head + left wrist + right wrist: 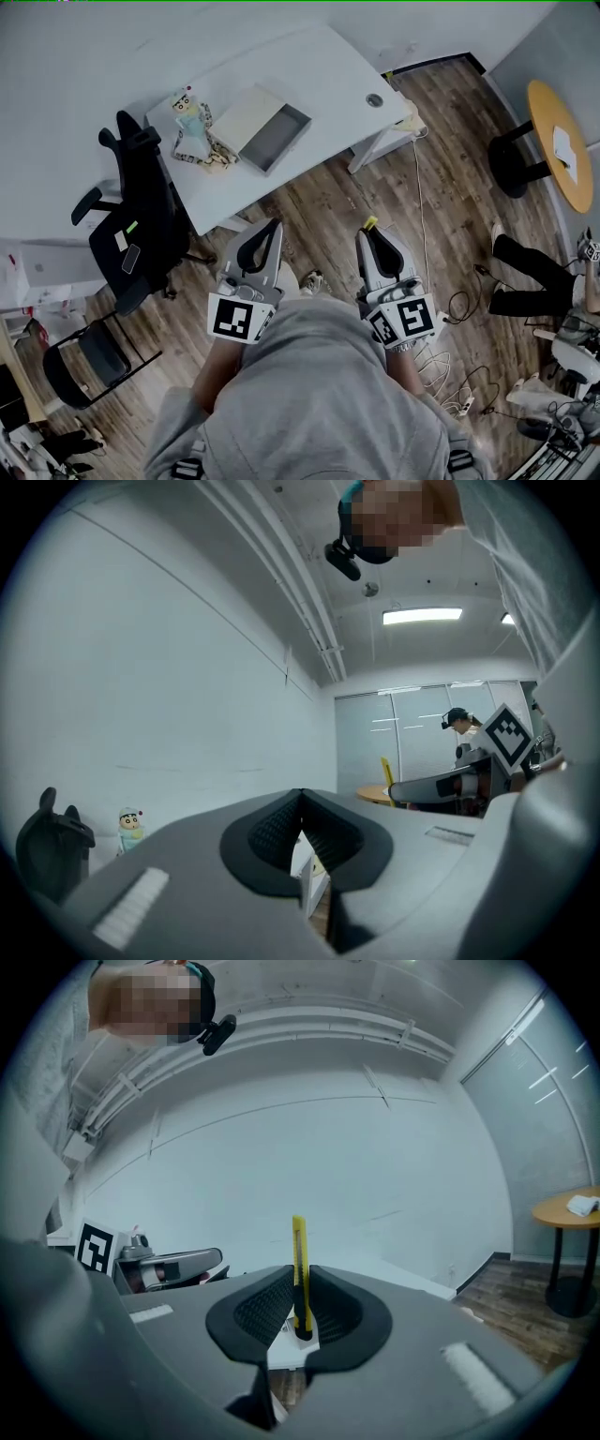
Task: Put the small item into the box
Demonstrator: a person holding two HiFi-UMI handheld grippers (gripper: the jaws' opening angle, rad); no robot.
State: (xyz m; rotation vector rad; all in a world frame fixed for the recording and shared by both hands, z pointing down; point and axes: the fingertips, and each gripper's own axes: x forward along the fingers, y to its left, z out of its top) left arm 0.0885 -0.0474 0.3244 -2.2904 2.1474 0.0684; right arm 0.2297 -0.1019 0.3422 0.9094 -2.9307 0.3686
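An open grey box (274, 139) lies on the white table (309, 66), its cream lid (242, 116) beside it on the left. My right gripper (371, 230) (300, 1309) is shut on a slim yellow utility knife (299, 1265), whose tip (371, 223) pokes out past the jaws. It hangs over the wooden floor, well short of the table. My left gripper (265, 227) (301, 829) is shut with nothing between its jaws, level with the right one. Both are held close to the person's body.
A cartoon figurine (187, 111) (131, 825) and patterned items stand left of the box. A black office chair (141, 220) is at the table's left end, a folding chair (89, 361) nearer. At right are a round yellow table (561, 141), a person's legs (525, 277) and floor cables (450, 375).
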